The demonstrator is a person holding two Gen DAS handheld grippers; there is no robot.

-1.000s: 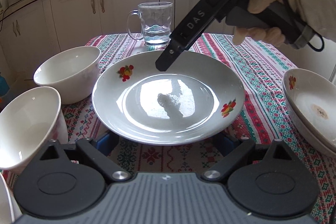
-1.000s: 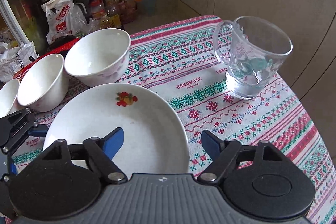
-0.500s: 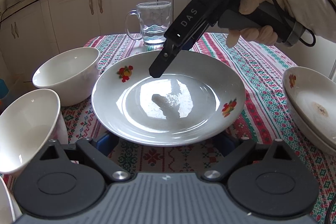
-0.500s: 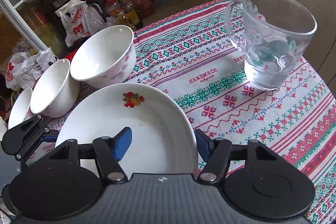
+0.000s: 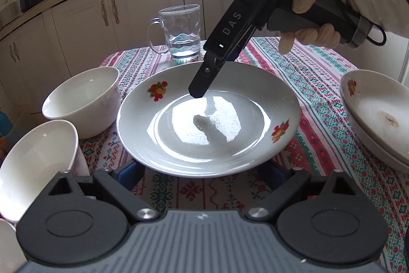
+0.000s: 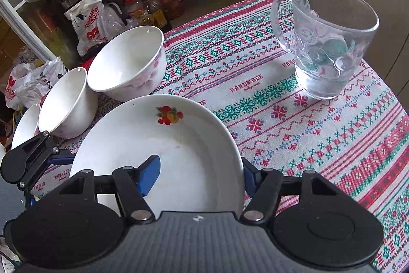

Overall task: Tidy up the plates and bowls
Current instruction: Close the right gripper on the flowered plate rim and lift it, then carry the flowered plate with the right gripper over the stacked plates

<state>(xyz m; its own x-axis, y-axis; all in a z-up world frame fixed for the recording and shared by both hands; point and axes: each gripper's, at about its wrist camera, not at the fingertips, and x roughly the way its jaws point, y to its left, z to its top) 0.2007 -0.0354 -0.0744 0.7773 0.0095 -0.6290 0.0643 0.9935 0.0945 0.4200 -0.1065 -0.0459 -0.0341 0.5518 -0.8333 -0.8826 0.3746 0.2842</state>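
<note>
Kitchen setting: cream cabinets behind, counter covered by a woven cloth (image 6: 294, 119) in red, green and white bands, printed "HANDMADE".

Glass mug (image 6: 327, 42): upright at the far side of the cloth, a little clear water in the bottom.

Plate (image 5: 208, 119): white, two fruit decals on the rim, nothing in it, central on the counter.

Bowls: white bowl (image 5: 84, 99) just left of the plate, second bowl (image 5: 33, 165) nearer the camera, both with nothing inside. Stacked dishes (image 5: 378, 117) at right, top one fruit-marked with a brown stain.

Right gripper (image 5: 198, 91): marked "DAS", held in a gloved hand (image 5: 322, 17). Its fingers (image 6: 150, 173) are spread wide across the plate, one over the well, the other at the outer rim.

Left gripper (image 5: 202, 170): fingers spread wide at the plate's near edge, mostly hidden beneath the rim; whether they touch it cannot be told.
</note>
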